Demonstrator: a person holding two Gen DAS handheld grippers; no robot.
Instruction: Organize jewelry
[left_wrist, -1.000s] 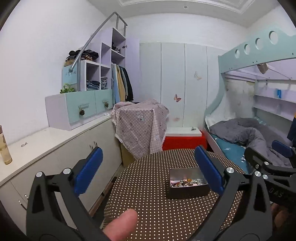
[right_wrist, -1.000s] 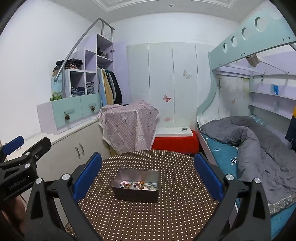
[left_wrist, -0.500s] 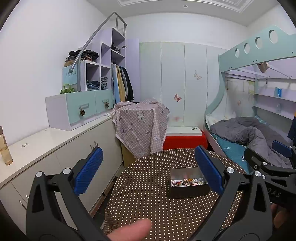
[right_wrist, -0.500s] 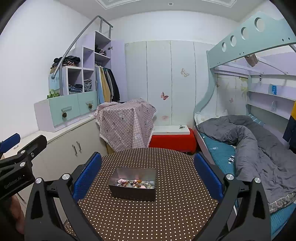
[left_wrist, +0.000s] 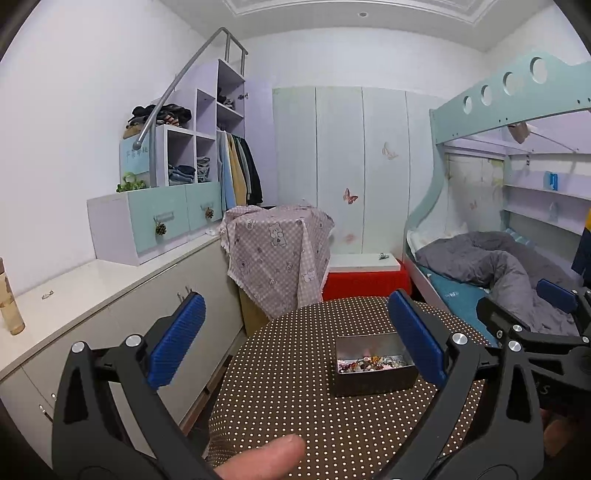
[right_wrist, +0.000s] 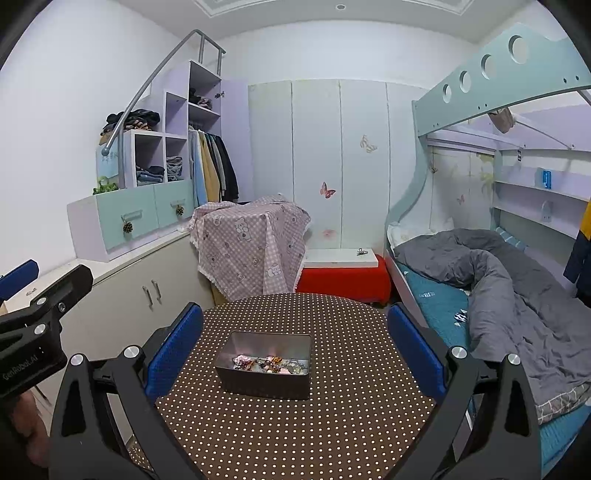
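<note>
A dark metal tin (right_wrist: 264, 373) holding a heap of mixed jewelry (right_wrist: 271, 364) stands on a round table with a brown polka-dot cloth (right_wrist: 295, 424). In the left wrist view the tin (left_wrist: 373, 374) lies right of centre, partly behind my right blue pad. My left gripper (left_wrist: 295, 339) hangs open above the table's near left part, nothing between its fingers. My right gripper (right_wrist: 295, 343) is open too, hovering short of the tin and framing it. Each gripper shows at the other view's edge.
A low white cabinet (left_wrist: 110, 295) runs along the left wall with a bottle (left_wrist: 9, 306) on it. A cloth-draped stand (right_wrist: 251, 243) and a red box (right_wrist: 343, 280) sit behind the table. A bunk bed with a grey quilt (right_wrist: 498, 280) fills the right. A fingertip (left_wrist: 266, 456) shows at the bottom.
Both grippers have dropped and crept slightly toward the table, still open. The fingertip at the bottom of the left wrist view has slid to the right. The tin has not moved.
</note>
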